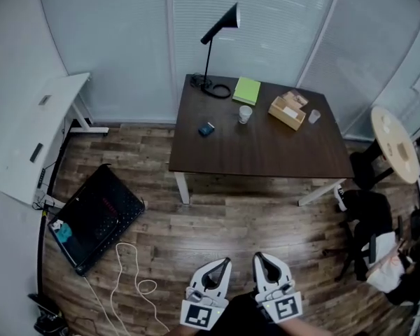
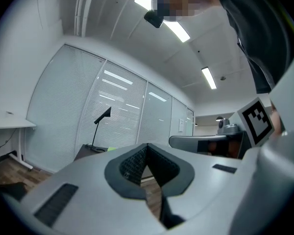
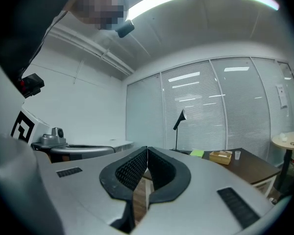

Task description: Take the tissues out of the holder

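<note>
A wooden tissue holder [image 1: 287, 111] with white tissues in it sits on the dark brown table [image 1: 266, 149] at its far right part; the right gripper view shows the tissue holder [image 3: 220, 156] small and far off. My left gripper [image 1: 226, 261] and right gripper [image 1: 257, 257] are side by side at the bottom of the head view, well short of the table and above the wooden floor. Both have their jaws pressed together with nothing between them. In the left gripper view the left gripper [image 2: 147, 147] points toward the table and the lamp [image 2: 102, 117].
On the table stand a black desk lamp [image 1: 220, 25], a green notepad [image 1: 247, 90], a paper cup [image 1: 245, 114], a small blue object [image 1: 206, 129] and a clear cup [image 1: 313, 116]. A black case [image 1: 98, 215] and white cable [image 1: 129, 271] lie on the floor at left. A round table [image 1: 395, 144] and a chair stand at right.
</note>
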{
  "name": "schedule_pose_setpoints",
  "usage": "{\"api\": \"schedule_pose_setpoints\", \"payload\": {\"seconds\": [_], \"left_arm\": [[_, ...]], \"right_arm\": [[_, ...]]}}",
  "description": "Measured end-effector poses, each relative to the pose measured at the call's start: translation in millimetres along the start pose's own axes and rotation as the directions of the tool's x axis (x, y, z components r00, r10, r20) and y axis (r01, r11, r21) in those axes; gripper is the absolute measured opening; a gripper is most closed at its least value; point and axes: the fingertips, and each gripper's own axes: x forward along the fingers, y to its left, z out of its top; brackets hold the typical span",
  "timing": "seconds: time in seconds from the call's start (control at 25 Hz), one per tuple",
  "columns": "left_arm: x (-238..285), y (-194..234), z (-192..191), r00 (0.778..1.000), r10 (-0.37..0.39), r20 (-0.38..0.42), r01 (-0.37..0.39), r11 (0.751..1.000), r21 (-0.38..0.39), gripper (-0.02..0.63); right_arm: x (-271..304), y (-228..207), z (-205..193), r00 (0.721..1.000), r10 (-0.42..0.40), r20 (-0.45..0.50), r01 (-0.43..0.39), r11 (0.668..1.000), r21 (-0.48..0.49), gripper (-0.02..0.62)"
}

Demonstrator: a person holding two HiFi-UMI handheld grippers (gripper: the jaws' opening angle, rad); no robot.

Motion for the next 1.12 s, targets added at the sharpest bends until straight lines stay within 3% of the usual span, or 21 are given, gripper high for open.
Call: {"api": "schedule_pose_setpoints", "payload": {"seconds": [0.2, 0.32, 0.4, 0.48, 0.68, 0.96, 1.12], "left_arm": [[-8, 32, 24, 1.0, -0.004, 0.017, 0.003, 0.999, 0.042, -0.003], [-14, 52, 43, 0.995, -0.006, 0.099, -0.007, 0.991, 0.132, -0.003], [-18, 65, 42, 0.992, 0.01, 0.127, -0.025, 0.993, 0.112, -0.003], [-22, 77, 30, 0.994, 0.04, 0.102, -0.047, 0.997, 0.069, -0.003], [-33, 96, 40, 0.982, 0.102, 0.158, -0.114, 0.991, 0.073, -0.003], [-28, 106, 42, 0.982, 0.111, 0.155, -0.122, 0.991, 0.063, -0.003], [-19, 108, 52, 0.972, 0.122, 0.199, -0.141, 0.986, 0.089, -0.003]], "right_arm": [[37, 12, 28, 0.998, -0.023, 0.06, 0.023, 1.0, -0.003, 0.011], [53, 24, 30, 0.998, -0.011, 0.068, 0.012, 1.0, -0.017, 0.011], [60, 34, 29, 0.999, 0.023, 0.049, -0.02, 0.998, -0.059, 0.011], [64, 39, 26, 0.998, 0.049, 0.026, -0.046, 0.993, -0.112, 0.012], [81, 37, 31, 0.999, 0.034, 0.04, -0.032, 0.998, -0.049, 0.012], [98, 34, 43, 0.996, 0.032, 0.087, -0.029, 0.999, -0.029, 0.011], [95, 20, 45, 0.994, 0.007, 0.108, -0.004, 1.0, -0.026, 0.011]]}}
